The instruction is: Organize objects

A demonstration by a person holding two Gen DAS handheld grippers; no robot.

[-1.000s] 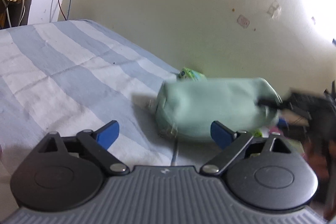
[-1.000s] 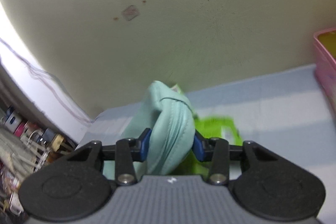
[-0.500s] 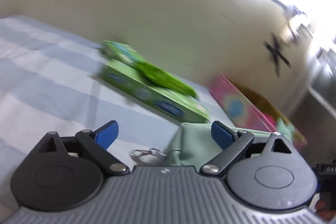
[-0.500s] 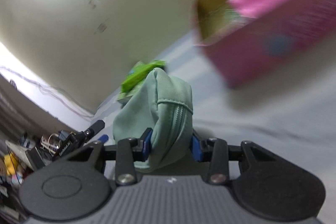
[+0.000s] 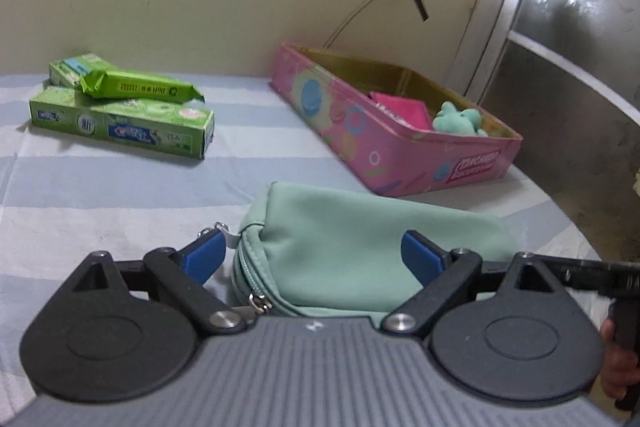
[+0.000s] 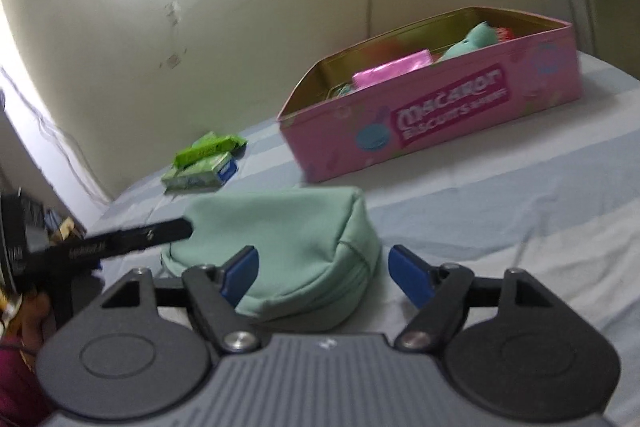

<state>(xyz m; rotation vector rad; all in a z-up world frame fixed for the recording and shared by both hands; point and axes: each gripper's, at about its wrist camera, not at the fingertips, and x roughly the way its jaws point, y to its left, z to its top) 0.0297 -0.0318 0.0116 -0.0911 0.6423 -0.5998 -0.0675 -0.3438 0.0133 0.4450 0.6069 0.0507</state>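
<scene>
While the right tongs (image 6: 322, 273) are opening off the pouch (image 6: 280, 251) and the left tongs (image 5: 314, 255) gape, it may topple short of the tin (image 6: 440, 115).

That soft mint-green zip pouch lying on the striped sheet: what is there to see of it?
The mint-green zip pouch looks like smooth faux leather, plump and oblong, lying on its side on the blue-and-white striped sheet. A zipper with a metal pull runs around its near end, and a small metal clasp hangs there. It rests in front of the pink biscuit tin, apart from it. The right gripper is opening around one end, its pads off the fabric.
</scene>
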